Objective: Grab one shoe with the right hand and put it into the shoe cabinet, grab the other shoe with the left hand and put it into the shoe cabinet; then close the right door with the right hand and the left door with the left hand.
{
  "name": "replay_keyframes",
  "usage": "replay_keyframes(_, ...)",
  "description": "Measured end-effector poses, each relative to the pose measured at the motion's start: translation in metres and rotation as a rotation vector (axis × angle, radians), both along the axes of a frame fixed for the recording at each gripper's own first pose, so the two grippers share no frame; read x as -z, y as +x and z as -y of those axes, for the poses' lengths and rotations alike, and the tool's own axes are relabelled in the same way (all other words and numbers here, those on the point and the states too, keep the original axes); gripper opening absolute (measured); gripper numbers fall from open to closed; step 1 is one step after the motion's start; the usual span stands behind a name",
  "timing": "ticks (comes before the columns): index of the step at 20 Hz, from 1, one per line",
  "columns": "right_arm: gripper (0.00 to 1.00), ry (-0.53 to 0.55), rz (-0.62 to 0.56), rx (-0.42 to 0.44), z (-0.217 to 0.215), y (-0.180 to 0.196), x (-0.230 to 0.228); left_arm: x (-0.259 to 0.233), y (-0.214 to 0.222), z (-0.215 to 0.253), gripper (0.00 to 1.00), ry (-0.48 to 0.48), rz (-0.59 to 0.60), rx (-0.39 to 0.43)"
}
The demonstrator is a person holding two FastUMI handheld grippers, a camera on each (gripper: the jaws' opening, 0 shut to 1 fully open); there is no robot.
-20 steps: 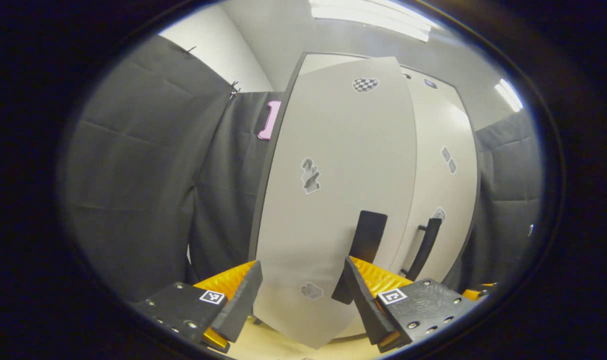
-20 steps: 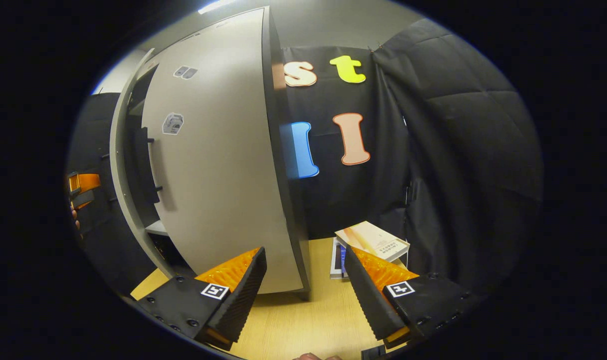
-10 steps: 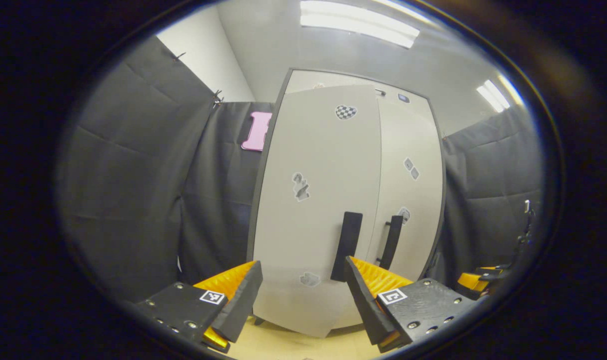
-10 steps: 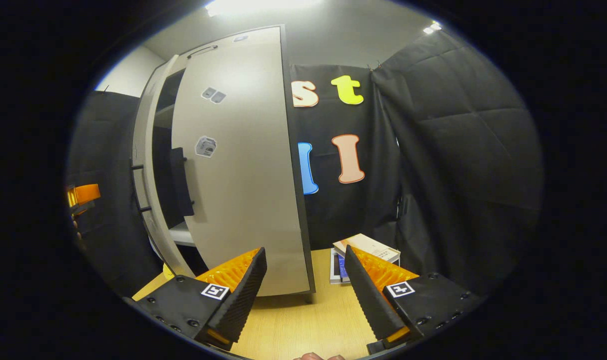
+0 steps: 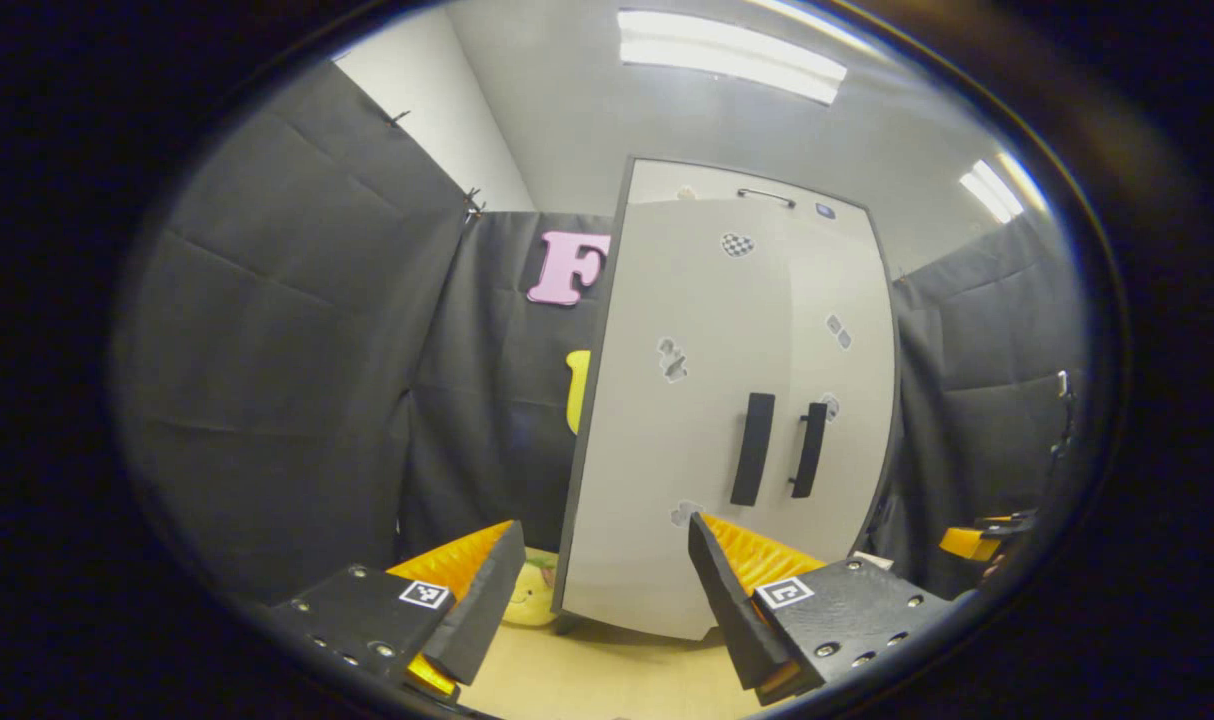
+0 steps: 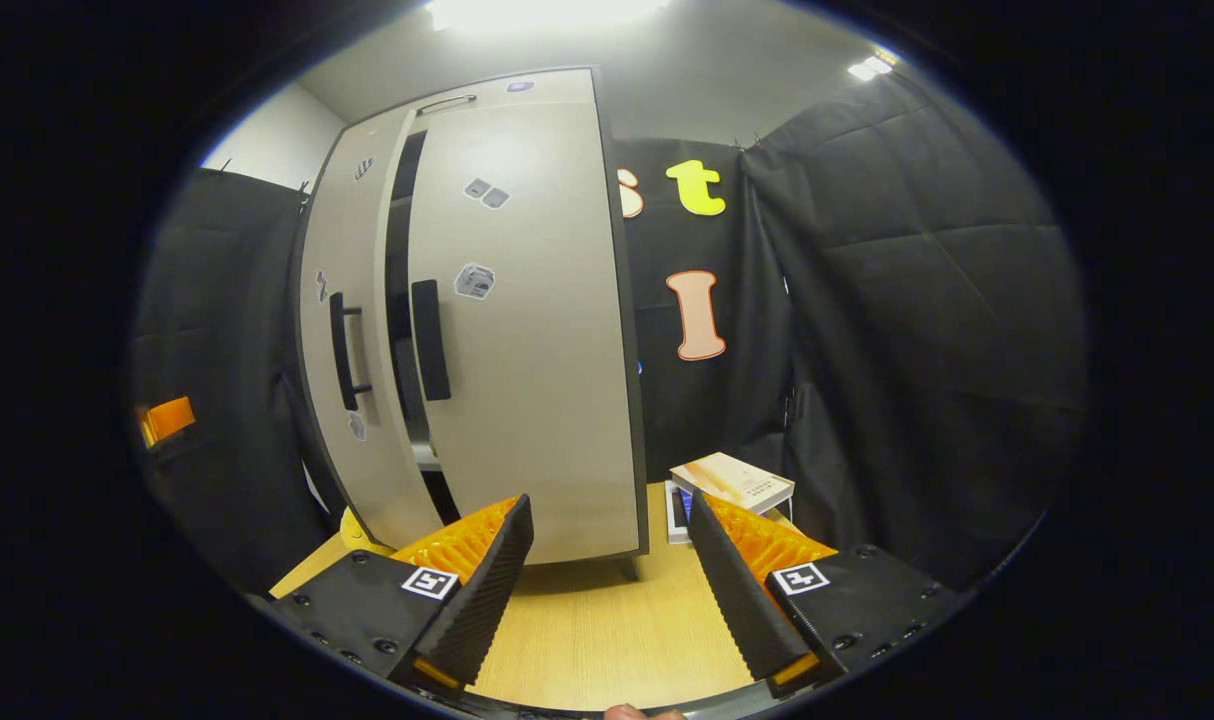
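Shoe cabinet [image 5: 707, 420] nearly shut, both grippers held back empty.

The left gripper [image 5: 602, 585] and right gripper [image 6: 607, 580] were held wide and clear of the doors, presumably with closing almost done. In the right gripper view a dark gap was seen between left door [image 6: 352, 330] and right door [image 6: 527, 330]; from the left gripper view they looked flush. No shoes could be seen.

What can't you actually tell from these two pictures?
- Shoes: whether they are inside; the cabinet doors hide its inside in the left gripper view.
- Doors fully shut: a dark gap shows between the left door and the right door in the right gripper view, too narrow to see through.
- Yellow toy: mostly behind the left gripper's finger.
- Books: partly behind the right gripper's finger.
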State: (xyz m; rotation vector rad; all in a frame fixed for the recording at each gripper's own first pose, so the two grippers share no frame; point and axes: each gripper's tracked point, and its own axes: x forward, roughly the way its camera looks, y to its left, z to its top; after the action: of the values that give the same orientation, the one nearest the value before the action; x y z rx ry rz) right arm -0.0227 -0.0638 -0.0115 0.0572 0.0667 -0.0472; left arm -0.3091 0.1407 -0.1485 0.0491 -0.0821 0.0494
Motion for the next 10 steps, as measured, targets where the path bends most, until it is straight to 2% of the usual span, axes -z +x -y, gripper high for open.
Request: replay_keyframes(10, 0.98, -0.025, 0.039, 0.011, -0.013, -0.011, -0.016, 0.023, -0.025, -0.017, 0.92, -0.010, -0.055, -0.002)
